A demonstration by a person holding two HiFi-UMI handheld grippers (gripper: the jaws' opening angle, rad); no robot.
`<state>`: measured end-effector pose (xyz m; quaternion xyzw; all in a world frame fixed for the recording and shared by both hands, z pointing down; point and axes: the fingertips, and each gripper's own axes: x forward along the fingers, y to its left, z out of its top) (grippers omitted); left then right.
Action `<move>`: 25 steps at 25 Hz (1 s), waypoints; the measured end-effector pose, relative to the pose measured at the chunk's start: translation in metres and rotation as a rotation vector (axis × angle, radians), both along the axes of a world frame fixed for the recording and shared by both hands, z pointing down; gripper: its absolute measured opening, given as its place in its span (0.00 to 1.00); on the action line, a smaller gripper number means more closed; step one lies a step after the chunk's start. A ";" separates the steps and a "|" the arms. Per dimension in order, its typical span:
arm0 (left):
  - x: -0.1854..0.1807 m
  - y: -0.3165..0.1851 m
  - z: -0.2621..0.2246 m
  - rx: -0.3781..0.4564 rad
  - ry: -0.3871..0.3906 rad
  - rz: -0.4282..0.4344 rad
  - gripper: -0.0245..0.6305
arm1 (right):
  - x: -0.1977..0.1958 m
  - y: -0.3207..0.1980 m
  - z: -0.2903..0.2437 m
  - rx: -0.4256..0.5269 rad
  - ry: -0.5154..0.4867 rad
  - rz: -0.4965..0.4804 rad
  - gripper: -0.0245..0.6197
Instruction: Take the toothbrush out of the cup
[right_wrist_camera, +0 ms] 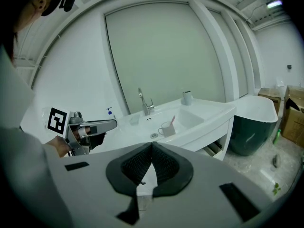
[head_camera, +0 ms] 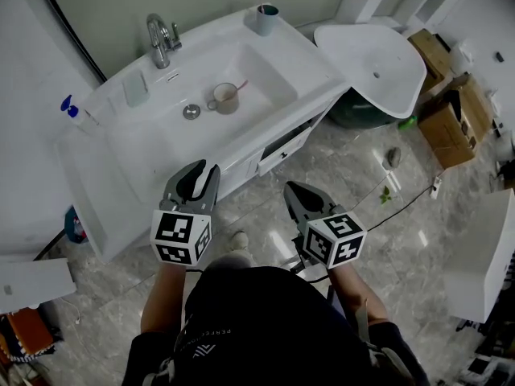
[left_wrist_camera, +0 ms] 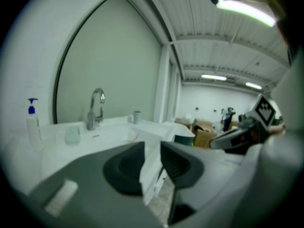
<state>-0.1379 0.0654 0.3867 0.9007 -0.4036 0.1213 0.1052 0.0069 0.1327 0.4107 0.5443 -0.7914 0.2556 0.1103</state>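
A white mug (head_camera: 226, 99) stands in the basin of the white sink (head_camera: 265, 71), with a pink toothbrush (head_camera: 239, 87) leaning out of it. The right gripper view shows the same mug (right_wrist_camera: 166, 128) and toothbrush (right_wrist_camera: 173, 120) beyond my jaws. Both grippers hover in front of the vanity, well short of the mug. My left gripper (head_camera: 201, 167) is open with nothing between its jaws (left_wrist_camera: 152, 146). My right gripper (head_camera: 294, 190) is shut and empty, its tips touching (right_wrist_camera: 152, 145).
A chrome faucet (head_camera: 161, 39) rises behind the basin, and a grey tumbler (head_camera: 266, 18) sits at the counter's back corner. A blue-topped pump bottle (head_camera: 72, 109) and a clear dish (head_camera: 135, 88) stand left. A white tub (head_camera: 378, 63) and cardboard boxes (head_camera: 451, 119) lie right.
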 end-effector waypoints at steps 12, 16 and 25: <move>0.002 -0.064 0.012 -0.024 -0.028 0.011 0.22 | 0.005 -0.078 -0.004 0.013 0.039 -0.037 0.04; 0.010 -0.090 0.014 -0.021 -0.045 -0.014 0.22 | 0.020 -0.118 -0.006 0.025 0.030 -0.052 0.04; 0.064 -0.160 0.032 -0.047 -0.131 -0.053 0.23 | 0.063 -0.217 0.000 0.004 0.036 -0.146 0.04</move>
